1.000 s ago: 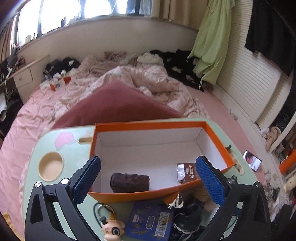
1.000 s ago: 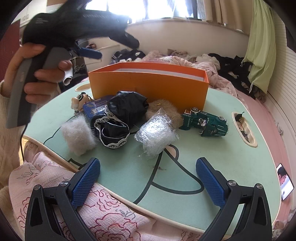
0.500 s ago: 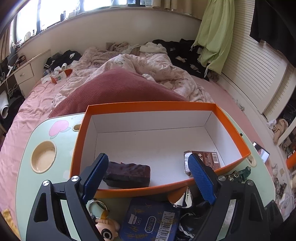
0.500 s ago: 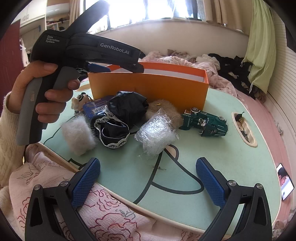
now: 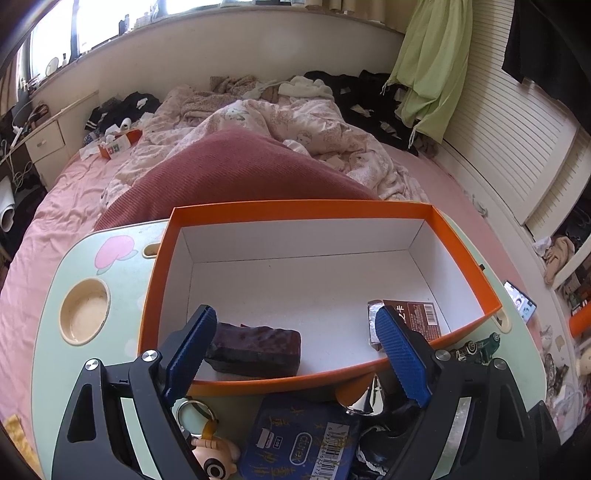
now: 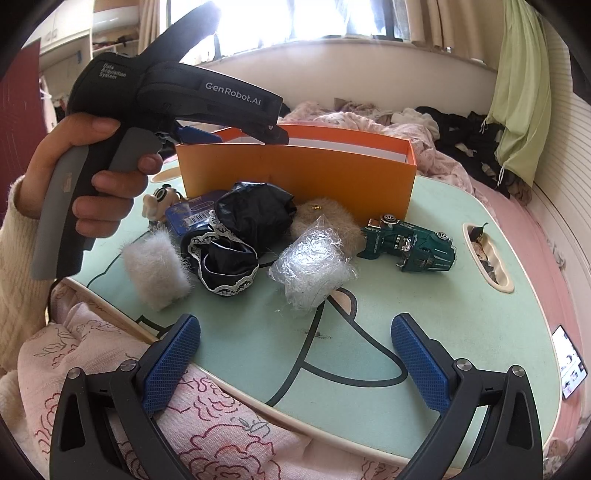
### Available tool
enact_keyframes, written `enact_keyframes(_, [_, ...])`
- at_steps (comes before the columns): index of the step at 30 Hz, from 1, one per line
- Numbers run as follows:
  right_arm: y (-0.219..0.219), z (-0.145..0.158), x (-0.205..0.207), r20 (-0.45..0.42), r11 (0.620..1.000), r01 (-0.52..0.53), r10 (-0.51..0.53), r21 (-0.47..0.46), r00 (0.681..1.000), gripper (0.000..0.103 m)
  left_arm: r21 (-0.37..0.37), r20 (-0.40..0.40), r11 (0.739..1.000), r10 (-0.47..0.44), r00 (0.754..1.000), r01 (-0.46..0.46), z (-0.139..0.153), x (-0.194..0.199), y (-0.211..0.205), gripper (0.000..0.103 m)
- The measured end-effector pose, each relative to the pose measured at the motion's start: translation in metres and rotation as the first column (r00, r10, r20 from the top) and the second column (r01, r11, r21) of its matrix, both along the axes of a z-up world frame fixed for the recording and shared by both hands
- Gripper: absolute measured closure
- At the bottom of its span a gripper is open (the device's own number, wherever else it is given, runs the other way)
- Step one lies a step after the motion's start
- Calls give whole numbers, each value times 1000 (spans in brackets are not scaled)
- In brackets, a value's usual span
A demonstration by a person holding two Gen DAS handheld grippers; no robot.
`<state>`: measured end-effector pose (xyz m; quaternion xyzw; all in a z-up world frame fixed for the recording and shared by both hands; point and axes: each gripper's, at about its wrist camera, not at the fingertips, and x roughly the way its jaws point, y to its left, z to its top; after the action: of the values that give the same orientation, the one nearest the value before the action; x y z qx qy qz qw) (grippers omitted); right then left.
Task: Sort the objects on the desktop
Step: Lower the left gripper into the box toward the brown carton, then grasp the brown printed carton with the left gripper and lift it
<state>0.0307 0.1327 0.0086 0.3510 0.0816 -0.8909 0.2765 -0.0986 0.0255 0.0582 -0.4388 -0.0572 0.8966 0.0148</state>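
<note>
While the left gripper point(image 5: 295, 345) hangs spread and empty over the box point(image 5: 465, 258) | right gripper point(image 6: 295, 354) also spread, idle | clutter — toy car point(image 6: 410, 243), probably a hair tie point(image 6: 225, 262) — sits before the box | approach from above, one item only.

Daylight floods from the blown-out windows point(image 6: 332, 18) behind the bed, leaving soft shadows; both fisheye views bend sharply at dark-vignetted edges (focus is crisp centrally).
</note>
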Motion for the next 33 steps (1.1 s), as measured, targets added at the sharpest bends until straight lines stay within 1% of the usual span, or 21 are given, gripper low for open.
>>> enact_keyframes(1, [0,-1,1,0,1000,0,0,0,1000,0,18,18,1000,-9,1000,9,0,-3,0,15])
enact_keyframes(4, [0,-1,1,-1,1000,0,0,0,1000,0,117,84,991,-69,994,59,4,-16,1,15])
enact_keyframes(7, [0,-1,1,-1,1000,0,0,0,1000,0,211,156,970,-156,975,121,11,-34,13,15])
enact_keyframes(9, [0,-1,0,-1,1000,0,0,0,1000,0,234,206,962,-193,959,143,10,-46,25,15])
enact_keyframes(12, [1,-1,-1,-1,1000,0,0,-1,1000,0,210,273,968,-193,943,138,1,-63,40,15])
enact_keyframes(14, [2,0,-2,-1,1000,0,0,-2,1000,0,219,316,964,-215,924,150,-6,-72,50,15])
enact_keyframes(16, [2,-1,-2,-1,1000,0,0,-3,1000,0,233,342,960,-230,911,155,-10,-78,56,15])
enact_keyframes(17, [2,0,-3,-1,1000,0,0,-4,1000,0,229,352,960,-239,905,164,-12,-80,62,15])
enact_keyframes(19, [3,-1,-2,-1,1000,0,0,-4,1000,0,191,369,966,-236,899,175,-15,-82,71,15])
enact_keyframes(21, [3,-1,-3,-1,1000,-1,1,-4,1000,0,157,395,974,-216,893,166,-22,-85,76,15])
enact_keyframes(23, [3,-1,-3,-1,1000,0,0,-4,1000,0,134,429,977,-207,879,164,-32,-88,81,15])
enact_keyframes(26, [2,-2,-3,-2,1000,0,0,-4,1000,0,94,464,978,-210,861,187,-44,-89,88,15])
enact_keyframes(29, [2,-1,-5,-1,1000,0,0,-4,1000,0,55,469,980,-195,862,191,-47,-88,88,14])
enact_keyframes(31, [3,-1,-4,-1,1000,0,0,-4,1000,0,57,469,981,-189,863,184,-46,-89,84,14])
enact_keyframes(33, [4,0,-5,-1,1000,1,-1,-5,1000,0,64,457,982,-186,870,176,-45,-88,81,17])
